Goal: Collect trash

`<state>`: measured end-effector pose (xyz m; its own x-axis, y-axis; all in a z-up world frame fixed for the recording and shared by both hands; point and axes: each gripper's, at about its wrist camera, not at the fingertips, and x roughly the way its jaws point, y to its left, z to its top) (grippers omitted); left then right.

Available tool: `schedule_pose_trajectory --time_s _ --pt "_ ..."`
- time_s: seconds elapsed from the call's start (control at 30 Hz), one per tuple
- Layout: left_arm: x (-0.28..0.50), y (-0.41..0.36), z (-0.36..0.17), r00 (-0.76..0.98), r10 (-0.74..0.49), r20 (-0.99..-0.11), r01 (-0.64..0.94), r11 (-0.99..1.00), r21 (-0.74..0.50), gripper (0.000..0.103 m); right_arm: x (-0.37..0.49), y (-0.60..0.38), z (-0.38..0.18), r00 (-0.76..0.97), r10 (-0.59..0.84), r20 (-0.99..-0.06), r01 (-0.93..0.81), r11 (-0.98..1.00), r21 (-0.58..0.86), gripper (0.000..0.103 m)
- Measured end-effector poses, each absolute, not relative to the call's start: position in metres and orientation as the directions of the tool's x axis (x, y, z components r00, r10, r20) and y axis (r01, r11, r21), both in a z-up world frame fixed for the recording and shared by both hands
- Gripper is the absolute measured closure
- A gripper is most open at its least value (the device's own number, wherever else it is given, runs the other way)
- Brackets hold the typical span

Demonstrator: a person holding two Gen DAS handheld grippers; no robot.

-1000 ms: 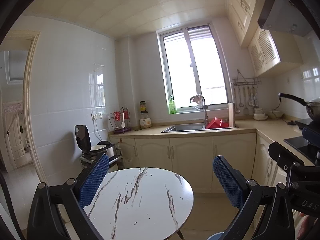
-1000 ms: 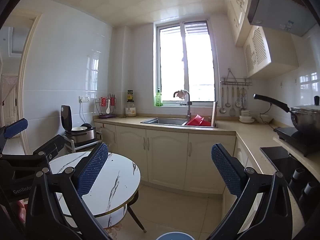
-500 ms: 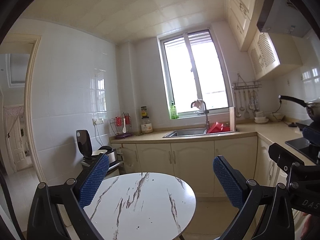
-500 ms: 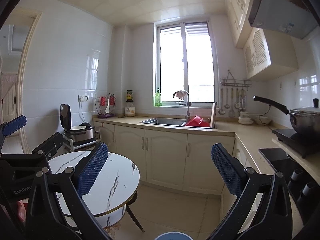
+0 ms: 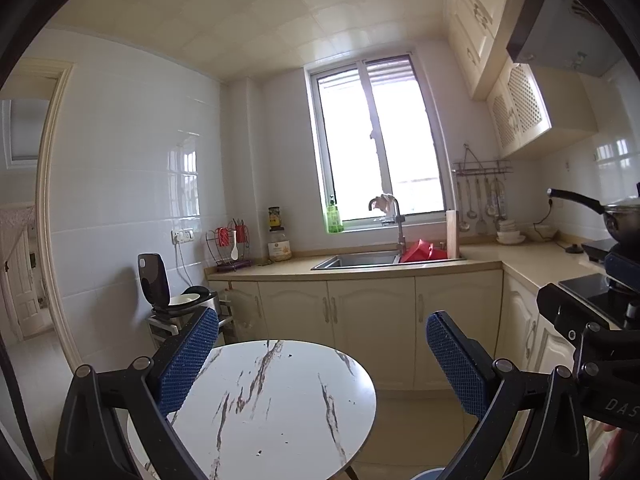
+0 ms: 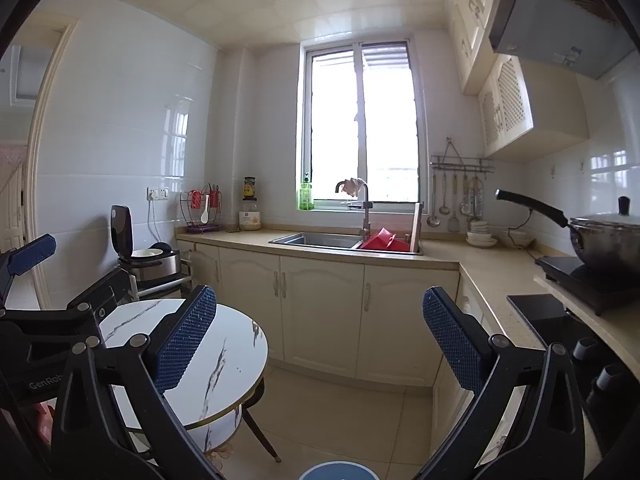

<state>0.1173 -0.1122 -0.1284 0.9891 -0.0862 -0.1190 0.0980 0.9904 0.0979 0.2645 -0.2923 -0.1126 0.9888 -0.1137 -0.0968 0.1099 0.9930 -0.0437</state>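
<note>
No trash shows clearly in either view; only a few dark specks lie on the round marble table (image 5: pixel 276 396). My left gripper (image 5: pixel 324 356) hangs open above the table's near half, nothing between its blue pads. My right gripper (image 6: pixel 318 340) is also open and empty, held over the floor to the right of the table (image 6: pixel 224 344). In the right wrist view the left gripper (image 6: pixel 40 300) shows at the left edge. A blue round rim (image 6: pixel 338 472) peeks in at the bottom; what it belongs to is hidden.
Cream cabinets (image 5: pixel 372 320) with a sink (image 5: pixel 360 260) run along the far wall under the window. The counter turns along the right side with a hob (image 6: pixel 540 312) and a pan (image 6: pixel 608 240). A rice cooker (image 5: pixel 180 304) stands left of the table. A doorway (image 5: pixel 24 280) opens at far left.
The left wrist view has tilted slightly upward, so more ceiling shows. The right gripper has barely shifted. Both grippers stay open and empty.
</note>
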Motion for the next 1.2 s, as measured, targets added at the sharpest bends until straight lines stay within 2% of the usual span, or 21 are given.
schedule_pose_trajectory --time_s 0.8,1.2 --pt "0.115 -0.077 -0.120 0.991 -0.081 -0.110 0.093 0.990 0.109 0.001 0.264 -0.289 -0.112 0.991 -0.101 -0.091 0.097 0.994 -0.046 0.000" --pt "0.102 -0.049 -0.125 0.998 -0.006 -0.068 0.016 0.989 0.146 0.001 0.265 -0.268 -0.112 0.996 -0.032 -0.085 0.028 0.998 -0.047 0.000"
